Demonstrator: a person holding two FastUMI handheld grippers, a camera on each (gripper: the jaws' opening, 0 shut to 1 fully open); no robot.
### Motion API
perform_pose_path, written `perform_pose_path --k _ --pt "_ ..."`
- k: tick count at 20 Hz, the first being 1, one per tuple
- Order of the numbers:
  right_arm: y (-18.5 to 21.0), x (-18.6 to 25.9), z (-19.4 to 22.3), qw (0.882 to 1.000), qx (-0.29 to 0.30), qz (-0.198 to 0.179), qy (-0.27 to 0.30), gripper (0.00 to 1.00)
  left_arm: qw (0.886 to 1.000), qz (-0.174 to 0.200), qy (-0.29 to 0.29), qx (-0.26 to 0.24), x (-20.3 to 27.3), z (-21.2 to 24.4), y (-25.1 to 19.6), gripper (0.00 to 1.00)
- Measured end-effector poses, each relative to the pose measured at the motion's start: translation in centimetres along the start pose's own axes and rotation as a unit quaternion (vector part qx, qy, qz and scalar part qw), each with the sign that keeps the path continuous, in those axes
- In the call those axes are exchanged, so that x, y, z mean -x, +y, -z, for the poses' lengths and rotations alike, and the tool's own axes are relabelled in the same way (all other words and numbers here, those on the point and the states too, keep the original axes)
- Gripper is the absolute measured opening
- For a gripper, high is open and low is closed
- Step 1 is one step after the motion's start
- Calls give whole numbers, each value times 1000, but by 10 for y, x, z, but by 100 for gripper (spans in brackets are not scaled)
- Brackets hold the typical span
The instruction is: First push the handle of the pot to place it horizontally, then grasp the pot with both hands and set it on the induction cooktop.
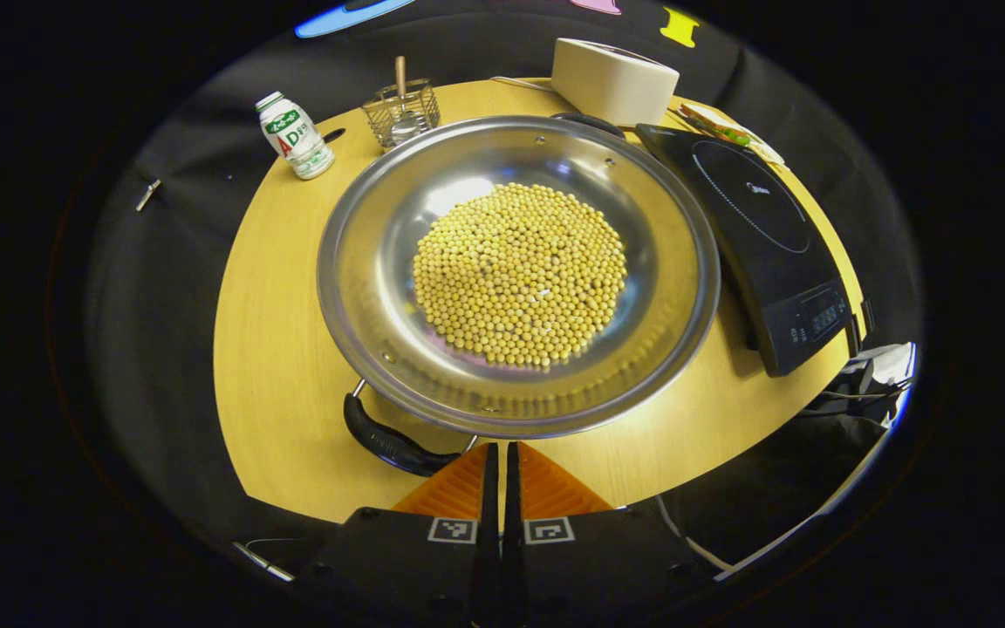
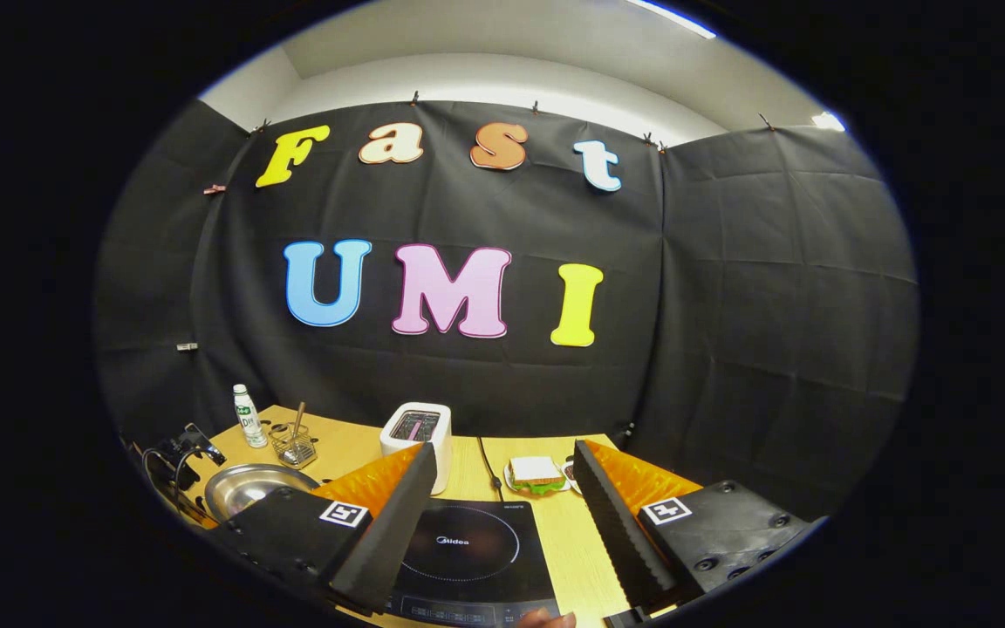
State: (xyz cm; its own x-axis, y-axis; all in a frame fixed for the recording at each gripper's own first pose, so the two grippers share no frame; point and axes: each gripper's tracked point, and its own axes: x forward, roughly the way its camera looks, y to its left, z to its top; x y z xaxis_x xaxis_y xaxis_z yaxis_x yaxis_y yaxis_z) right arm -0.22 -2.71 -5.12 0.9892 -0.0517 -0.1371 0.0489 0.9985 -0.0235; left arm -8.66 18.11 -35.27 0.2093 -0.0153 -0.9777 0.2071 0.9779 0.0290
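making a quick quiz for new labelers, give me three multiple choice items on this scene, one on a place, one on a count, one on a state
1. What lies in the pot?
A. small yellow beans
B. water
C. sliced bread

2. How many handles of the pot show in the left gripper view?
A. none
B. two
C. four

3. How do the two grippers stand?
A. both open
B. left gripper open, right gripper shut
C. left gripper shut, right gripper open

Answers:
1. A, a heap of beans covers the pot's bottom.
2. B, a near handle sits by the left gripper and a far handle by the toaster.
3. C, the left gripper's fingers meet with no gap, while the right gripper has its fingers spread wide over the cooktop.
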Motion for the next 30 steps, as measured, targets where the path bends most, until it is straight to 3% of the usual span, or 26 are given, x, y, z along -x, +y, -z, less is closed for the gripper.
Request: perform_pose_path --k 3,7,16,30 --pt "0 -1 3 1000 1 0 3 98 999 -29 -3 16 0 -4 23 5" --pt "0 -4 7 1000 7 0 11 98 997 -36 -17 63 -3 -11 50 5" --pt "-1 -14 13 1000 19 6 22 98 989 -106 -25 96 -18 -32 126 5" --pt "21 -43 30 999 18 -3 51 98 974 -193 -63 106 -35 -88 194 5"
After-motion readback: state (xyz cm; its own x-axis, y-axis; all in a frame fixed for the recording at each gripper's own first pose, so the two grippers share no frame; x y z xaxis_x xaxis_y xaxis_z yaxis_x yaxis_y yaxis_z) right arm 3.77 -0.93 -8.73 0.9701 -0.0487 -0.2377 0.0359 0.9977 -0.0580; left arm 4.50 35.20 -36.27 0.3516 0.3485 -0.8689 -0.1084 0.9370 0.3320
